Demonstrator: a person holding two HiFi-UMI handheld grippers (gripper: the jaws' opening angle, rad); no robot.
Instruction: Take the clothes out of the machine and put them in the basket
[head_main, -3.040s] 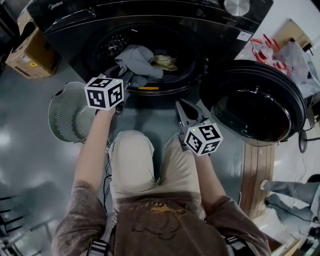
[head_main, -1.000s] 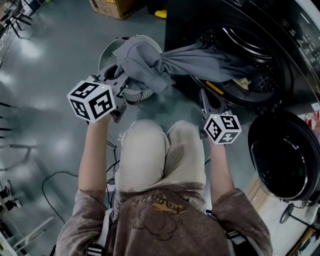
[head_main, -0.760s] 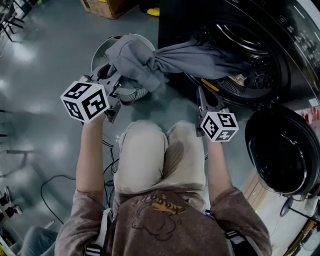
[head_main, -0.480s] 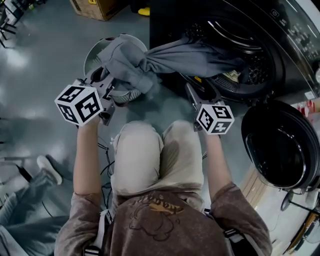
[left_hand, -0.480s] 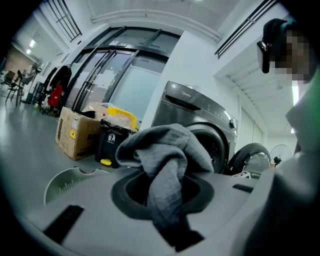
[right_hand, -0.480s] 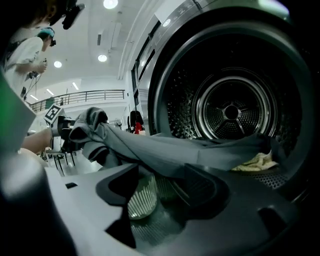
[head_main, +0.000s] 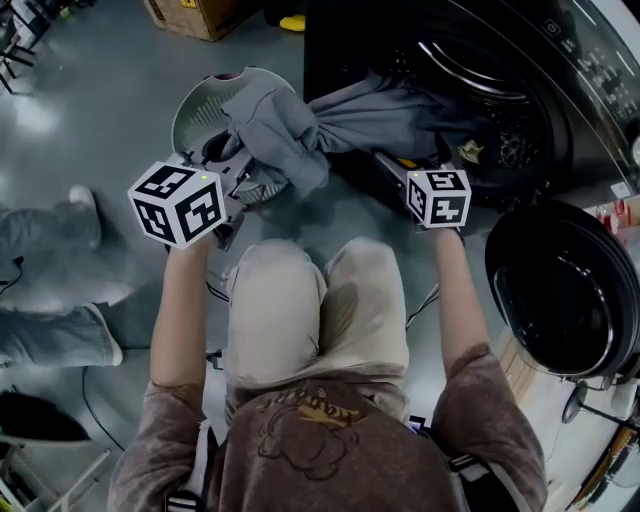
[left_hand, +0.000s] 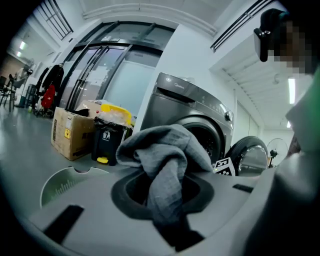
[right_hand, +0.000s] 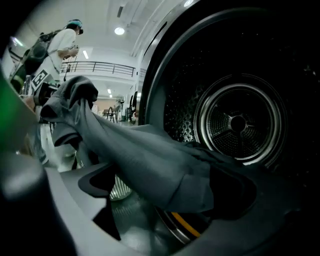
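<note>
Grey floor (head_main: 90, 160), basket (head_main: 192, 100) half under garment (head_main: 290, 135)

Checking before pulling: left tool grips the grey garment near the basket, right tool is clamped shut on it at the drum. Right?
No: the right tool is open; its jaws have just been opening, the grey garment loose between them, per the right gripper view. Rest holds.

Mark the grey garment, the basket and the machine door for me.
grey garment (head_main: 288, 140), head view, its bunched end.
basket (head_main: 195, 105), head view, bare inner wall.
machine door (head_main: 560, 290), head view, dark glass centre.
</note>
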